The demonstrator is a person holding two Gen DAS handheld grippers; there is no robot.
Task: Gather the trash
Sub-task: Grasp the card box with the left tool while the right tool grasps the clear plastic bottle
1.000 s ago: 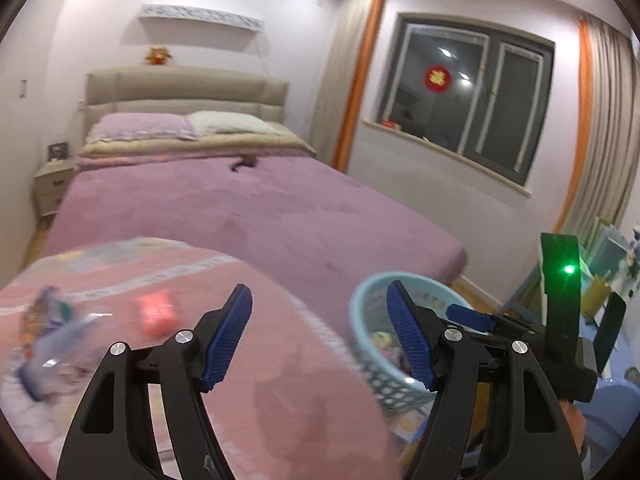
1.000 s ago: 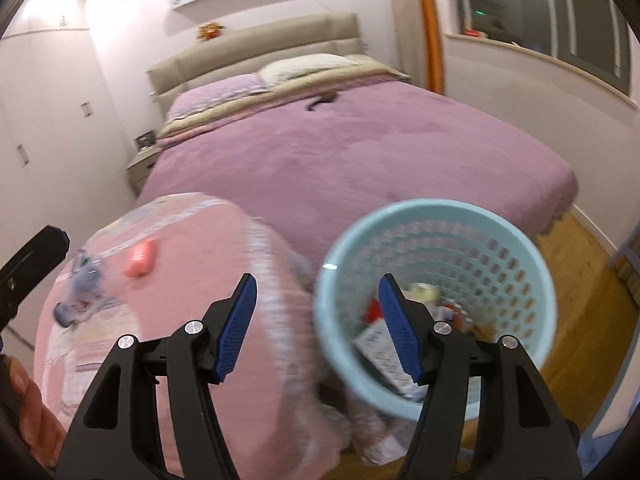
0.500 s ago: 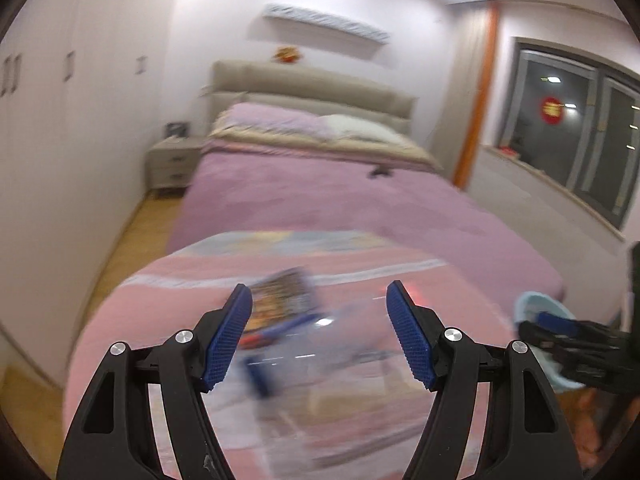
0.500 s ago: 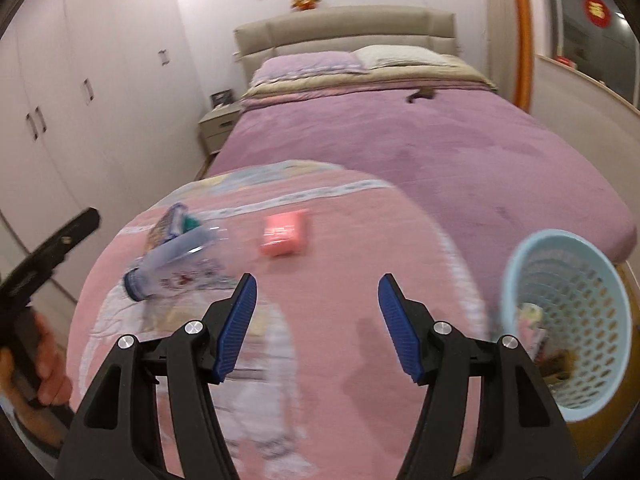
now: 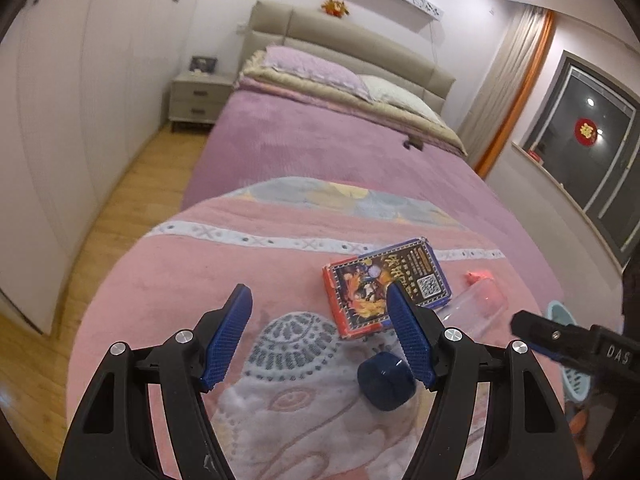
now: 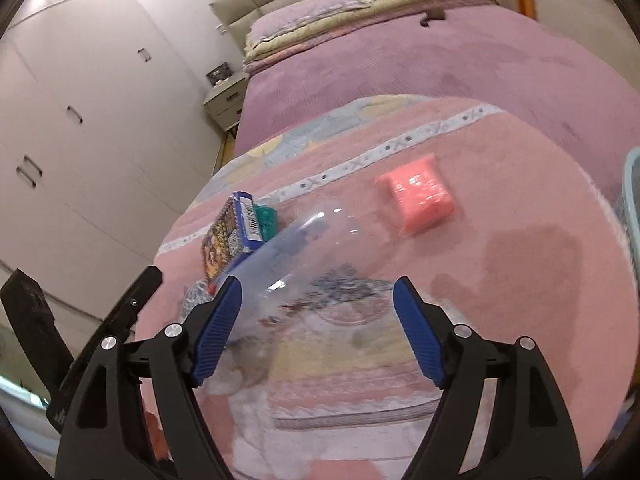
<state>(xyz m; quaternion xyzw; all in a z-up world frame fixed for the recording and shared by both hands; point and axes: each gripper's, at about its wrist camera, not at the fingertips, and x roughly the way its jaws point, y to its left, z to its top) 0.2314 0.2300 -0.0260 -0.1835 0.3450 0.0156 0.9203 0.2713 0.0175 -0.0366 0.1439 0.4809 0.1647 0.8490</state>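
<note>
I see the clear plastic bottle with dark blue cap (image 5: 386, 380), printed card box (image 5: 386, 286) and pink packet (image 6: 418, 196) uncollected on the pink blanket (image 5: 200, 264). My left gripper (image 5: 320, 336) gapes empty; my right gripper (image 6: 316, 328) is opening, empty, over the bottle. Light blue mesh basket (image 5: 560, 312) waits alongside.

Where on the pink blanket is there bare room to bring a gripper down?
Bare: right of the pink packet, and left of the card box. Crowded: box, clear bottle and its blue cap cluster together.

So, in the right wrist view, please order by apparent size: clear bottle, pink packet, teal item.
1. clear bottle, though it lies nearest the camera
2. pink packet
3. teal item, partly hidden
</note>
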